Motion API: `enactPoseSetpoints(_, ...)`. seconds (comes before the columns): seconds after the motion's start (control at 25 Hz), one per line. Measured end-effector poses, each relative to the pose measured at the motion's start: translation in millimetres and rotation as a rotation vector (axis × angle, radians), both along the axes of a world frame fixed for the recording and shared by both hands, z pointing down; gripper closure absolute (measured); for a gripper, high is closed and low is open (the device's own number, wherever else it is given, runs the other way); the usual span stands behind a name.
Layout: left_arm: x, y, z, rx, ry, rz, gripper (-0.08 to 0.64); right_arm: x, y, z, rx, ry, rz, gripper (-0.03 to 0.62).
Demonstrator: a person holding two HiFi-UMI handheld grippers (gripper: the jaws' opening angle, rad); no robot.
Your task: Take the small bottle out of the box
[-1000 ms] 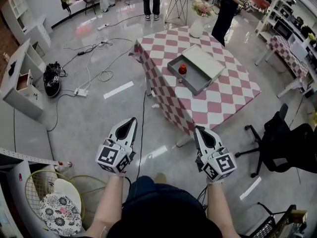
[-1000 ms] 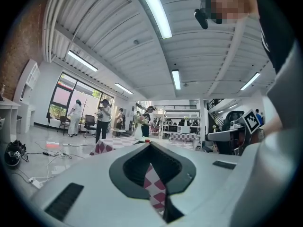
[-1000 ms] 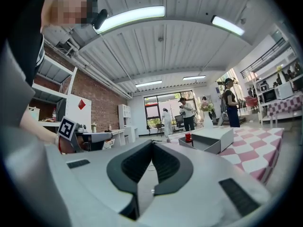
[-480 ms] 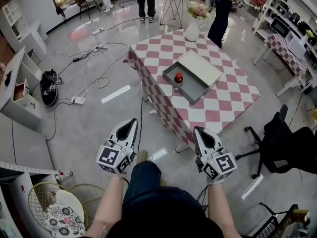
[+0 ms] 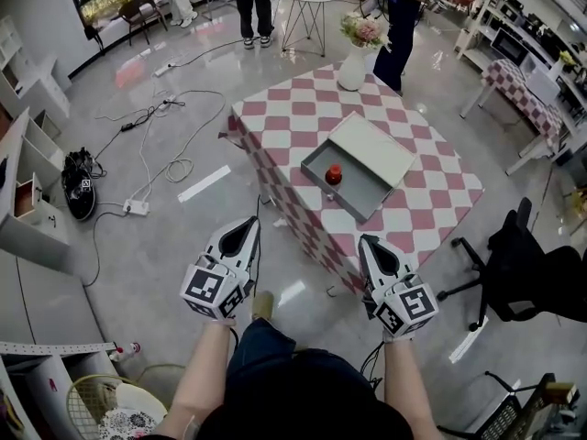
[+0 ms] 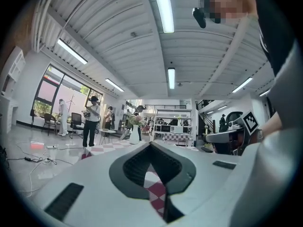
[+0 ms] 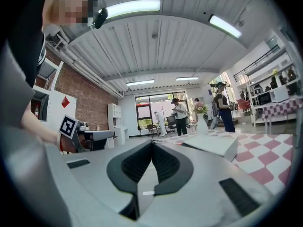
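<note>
Flower vase (image 5: 352, 68) on checkered table (image 5: 431, 187); black chair (image 5: 537, 266)

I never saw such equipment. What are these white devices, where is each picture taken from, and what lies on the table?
A person holds a two-jaw gripper in each hand: left gripper, right gripper. Both are shut and empty. The big picture comes from a camera on the person's head, looking down; the two round pictures come from cameras on the grippers. On the checkered table lie an open grey box with a small bottle inside, a white lid beside it, and a vase.
</note>
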State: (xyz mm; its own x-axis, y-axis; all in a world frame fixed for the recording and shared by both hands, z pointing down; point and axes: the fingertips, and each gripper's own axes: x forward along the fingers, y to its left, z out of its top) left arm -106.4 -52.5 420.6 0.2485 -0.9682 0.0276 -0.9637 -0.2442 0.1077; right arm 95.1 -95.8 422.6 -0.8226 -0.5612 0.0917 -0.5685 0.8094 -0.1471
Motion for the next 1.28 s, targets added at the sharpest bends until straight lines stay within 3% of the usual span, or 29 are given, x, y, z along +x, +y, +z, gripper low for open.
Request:
enactPoseSetpoints(0.72, -47.4, -124.8, 13.4, -0.026, 0.014, 0.233, 0.557, -63.4, -83.8, 11.0, -0.029, 0.01, 0.184, 0.586)
enactPoseSetpoints(1.28, -44.3, -177.7, 28.7, -0.027, 0.01, 0.442, 0.557, -85.4, -108.8, 27.9, -0.032, 0.004, 0.343, 0.586)
